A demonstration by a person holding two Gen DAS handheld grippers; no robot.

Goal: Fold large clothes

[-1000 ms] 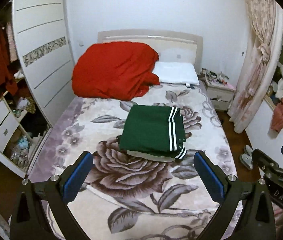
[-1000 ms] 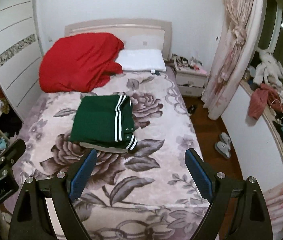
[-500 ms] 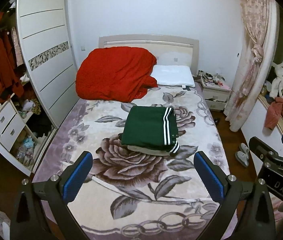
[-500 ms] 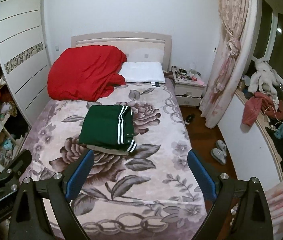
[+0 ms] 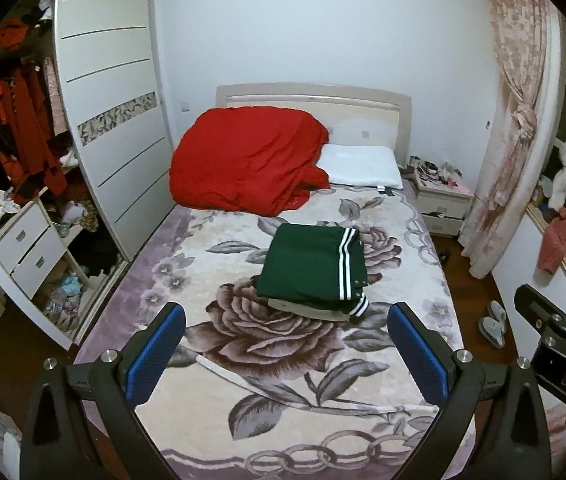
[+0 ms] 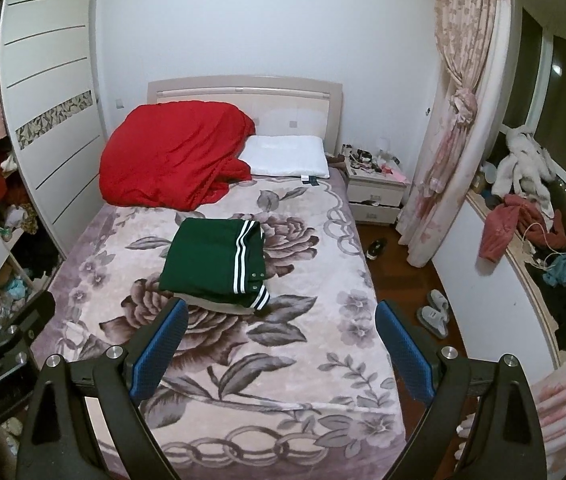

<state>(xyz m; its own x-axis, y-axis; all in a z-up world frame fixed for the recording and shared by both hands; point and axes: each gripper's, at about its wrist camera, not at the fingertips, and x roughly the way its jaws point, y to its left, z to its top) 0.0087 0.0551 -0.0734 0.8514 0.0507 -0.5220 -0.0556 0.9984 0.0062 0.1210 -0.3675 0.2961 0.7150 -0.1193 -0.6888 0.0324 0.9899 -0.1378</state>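
A folded dark green garment with white stripes [image 5: 313, 266] lies on a folded cream piece in the middle of the bed [image 5: 283, 380]; it also shows in the right wrist view [image 6: 215, 262]. My left gripper [image 5: 286, 352] is open and empty, held well back above the foot of the bed. My right gripper [image 6: 279, 350] is open and empty too, also far back from the garment. Part of the right gripper shows at the right edge of the left wrist view [image 5: 555, 328].
A red duvet [image 5: 243, 164] and a white pillow [image 5: 359, 166] lie at the head of the bed. A wardrobe [image 5: 111, 120] with open drawers stands left. A nightstand [image 6: 375, 192], curtain [image 6: 451, 120], slippers [image 6: 433, 312] and a cluttered ledge [image 6: 523, 216] are on the right.
Both grippers have pulled back and up from the bed, so the folded green garment looks smaller and farther. The garment has not moved. Both stay open.
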